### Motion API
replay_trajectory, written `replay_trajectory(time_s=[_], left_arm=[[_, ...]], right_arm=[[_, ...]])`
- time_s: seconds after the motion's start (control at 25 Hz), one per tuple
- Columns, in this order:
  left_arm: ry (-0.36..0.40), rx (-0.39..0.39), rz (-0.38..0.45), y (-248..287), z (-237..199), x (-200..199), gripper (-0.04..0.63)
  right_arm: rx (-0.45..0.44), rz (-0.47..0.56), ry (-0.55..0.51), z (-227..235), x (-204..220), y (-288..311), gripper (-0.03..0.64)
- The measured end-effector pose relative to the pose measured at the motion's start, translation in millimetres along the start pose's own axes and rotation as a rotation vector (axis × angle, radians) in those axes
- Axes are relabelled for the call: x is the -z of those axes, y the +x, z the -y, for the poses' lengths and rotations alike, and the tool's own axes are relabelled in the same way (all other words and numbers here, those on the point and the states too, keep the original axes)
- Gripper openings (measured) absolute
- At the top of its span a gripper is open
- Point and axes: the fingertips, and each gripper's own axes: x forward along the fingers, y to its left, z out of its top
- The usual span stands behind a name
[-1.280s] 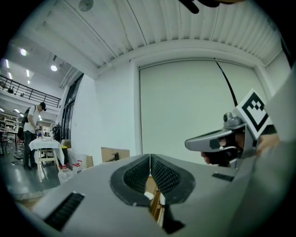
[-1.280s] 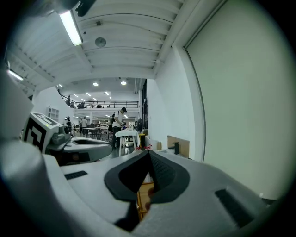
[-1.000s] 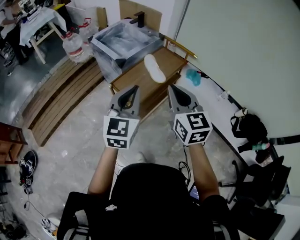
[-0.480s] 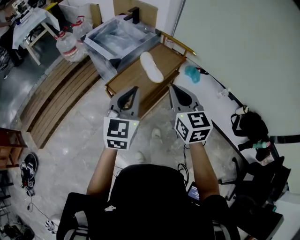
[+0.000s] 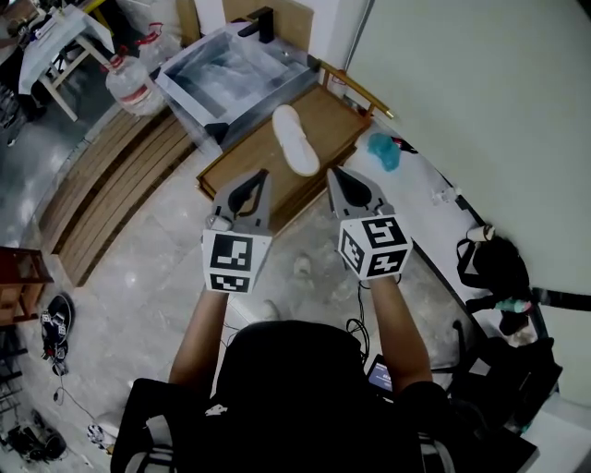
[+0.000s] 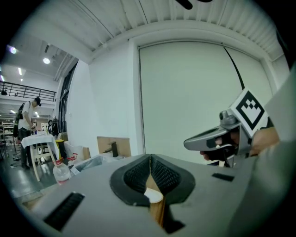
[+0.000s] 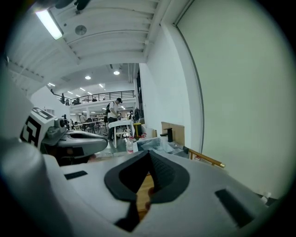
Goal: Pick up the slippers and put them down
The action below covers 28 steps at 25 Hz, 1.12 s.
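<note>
A person [image 5: 291, 388] leans over a pale stone floor [image 5: 138, 277] with a hand-held tool in each hand, facing a low wooden counter [image 5: 340, 115]. The left tool [image 5: 264, 174] and the right tool [image 5: 333, 172] are side by side, a little apart, both aimed at the counter's near edge. Each tool's own view shows its two dark ribbed jaws pressed together at the tip with nothing gripped between them, so both tools are closed and empty.

A single white slipper [image 5: 295, 139] lies flat on the counter top, ahead of the tools and roughly between the lines along which they point, clear of both tips. In the left gripper view a pale sliver of it shows in the gap below the closed jaws, with the brown counter top beneath it.

At the counter's far end stands a grey tub [image 5: 231, 74] with a black tap [image 5: 261, 23] at its back. A large water bottle [image 5: 129, 81] with a red cap stands on the floor just left of the tub. Long wooden slats [image 5: 111, 185] lie on the floor to the left of the counter. A teal cloth [image 5: 382, 151] sits on the floor by the counter's right end, near the pale wall [image 5: 480, 92], and a black bag [image 5: 499, 263] rests further along that wall. A pair of sandals [image 5: 54, 328] lies at the left edge. In the distance, a bystander [image 6: 27, 120] stands at a white table [image 6: 40, 139].
</note>
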Motion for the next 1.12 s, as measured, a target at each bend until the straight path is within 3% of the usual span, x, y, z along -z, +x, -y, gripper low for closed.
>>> replay_trajectory(time_s=[0.56,1.12], left_arm=[[-0.049,-0.017,-0.122,107,-17,46,0.006],[-0.145,-0.067,-0.270,160,-41,126,0.006]], right_arm=[[-0.066,-0.129,0.018,70,33,94,-0.003],[-0.162,-0.345,0.067,95,120,183,-0.003]])
